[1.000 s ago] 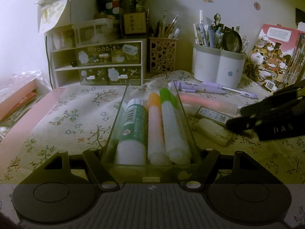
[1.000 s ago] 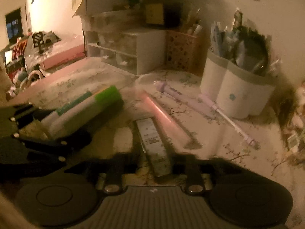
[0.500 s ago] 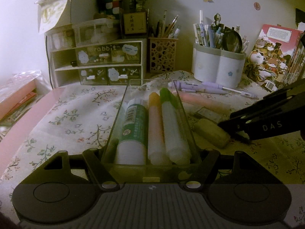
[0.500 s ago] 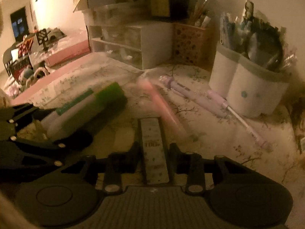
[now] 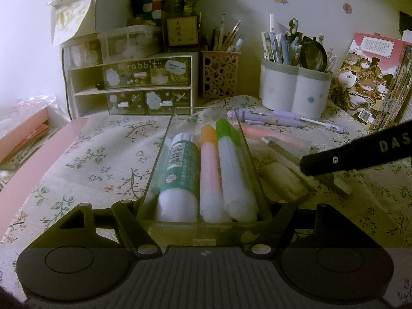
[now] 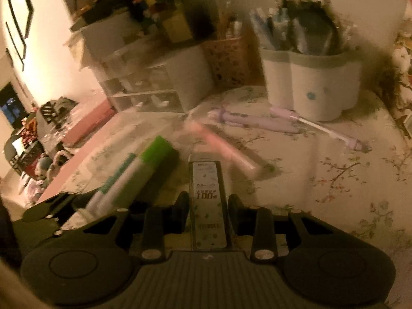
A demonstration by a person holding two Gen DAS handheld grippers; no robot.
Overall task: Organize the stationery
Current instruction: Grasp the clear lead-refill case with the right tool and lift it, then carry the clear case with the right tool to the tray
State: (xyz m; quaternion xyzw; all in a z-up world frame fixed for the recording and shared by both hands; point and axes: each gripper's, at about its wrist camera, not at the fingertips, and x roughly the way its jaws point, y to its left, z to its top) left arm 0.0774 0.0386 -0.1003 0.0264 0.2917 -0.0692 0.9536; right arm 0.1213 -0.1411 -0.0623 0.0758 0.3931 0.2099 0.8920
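Nearest, the clear tray (image 5: 204, 228) is clamped at its near end between the left gripper (image 5: 204, 234) fingers, its long axis running straight away over the bench (image 5: 103, 170). Just right of it, the flat lead case (image 6: 208, 200) is gripped between the right gripper (image 6: 208, 213) fingers, lengthwise along them. Farther off, a pink pen (image 6: 224, 149) and purple pens (image 6: 252, 119) lie loose before the white pen holder (image 6: 309, 87).

Clear rectangular plastic tray (image 5: 164, 152) is set lengthwise on floral cloth; inside, side by side: green-labelled white glue stick (image 5: 180, 175), orange-capped highlighter (image 5: 209, 170), green-capped highlighter (image 5: 231, 164). Right of tray: flat grey lead-refill case (image 6: 208, 200), raised off cloth; pale eraser (image 5: 283, 180), lying flat.
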